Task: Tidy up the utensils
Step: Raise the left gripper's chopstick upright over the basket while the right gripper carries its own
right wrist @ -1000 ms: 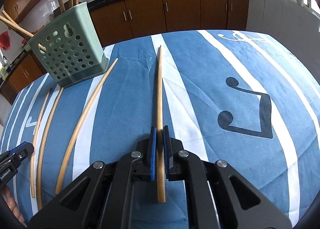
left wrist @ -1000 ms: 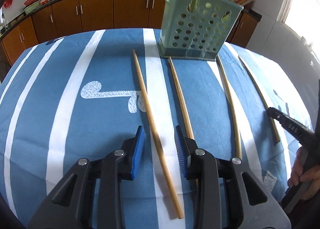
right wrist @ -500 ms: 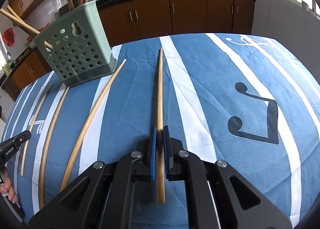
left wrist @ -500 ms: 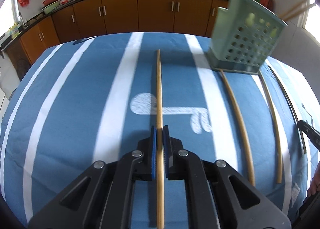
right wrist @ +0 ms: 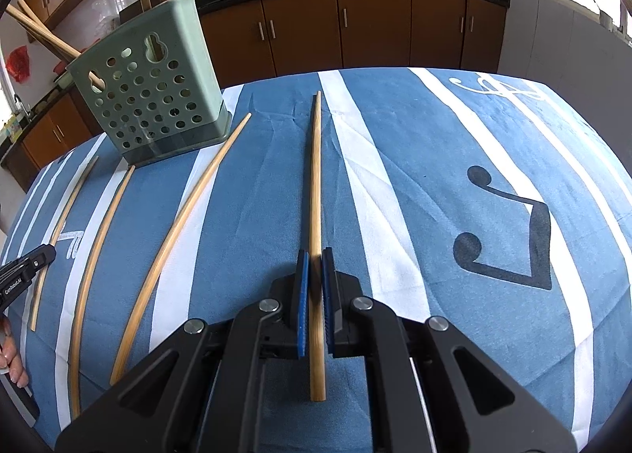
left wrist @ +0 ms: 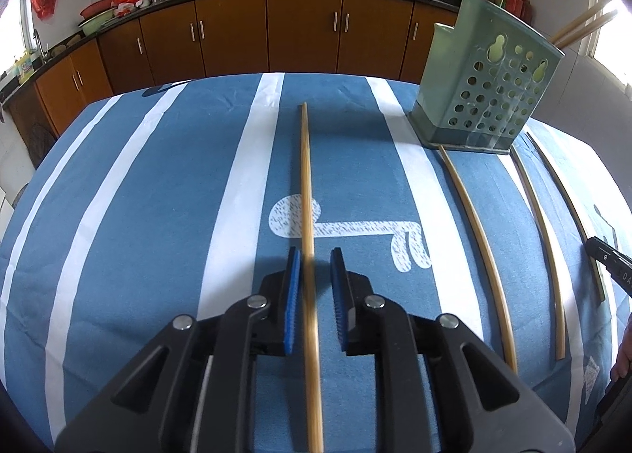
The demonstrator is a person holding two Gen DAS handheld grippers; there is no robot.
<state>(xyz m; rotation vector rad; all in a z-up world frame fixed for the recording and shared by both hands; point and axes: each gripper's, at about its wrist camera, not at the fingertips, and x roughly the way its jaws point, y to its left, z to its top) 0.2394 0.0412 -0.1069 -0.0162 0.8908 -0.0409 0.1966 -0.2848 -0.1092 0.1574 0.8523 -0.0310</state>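
Mid-pickup, judging by the layout: four bamboo chopsticks out on the blue striped tablecloth [left wrist: 158,216], several more already standing in the green perforated holder [left wrist: 484,93].

Left gripper [left wrist: 315,267] parted around the leftmost chopstick [left wrist: 306,184], blue pads clear of the wood on both sides, nothing gripped. Stick lying well left of the holder, pointing away from the camera, slightly blurred near the pads, so possibly resting on the cloth or just settling; hard to say which.

Right gripper [right wrist: 314,271] clamped on the rightmost chopstick [right wrist: 315,176], pads pressed against the shaft close to its near end, far tip reaching to the right of the holder [right wrist: 152,97]. Whether lifted or flat on the cloth cannot be told from this angle.

Two middle chopsticks [right wrist: 177,239] lying between the two grippers, far ends close to the holder's base.

Next, probably: raise the right-hand stick, tip it toward upright, and lower it through the open top of the holder among the sticks already there. Long overhang ahead of the pads, so a firm pinch and a slow swing needed to keep the tip from catching the rim. Left side needs a fresh squeeze on its stick first.
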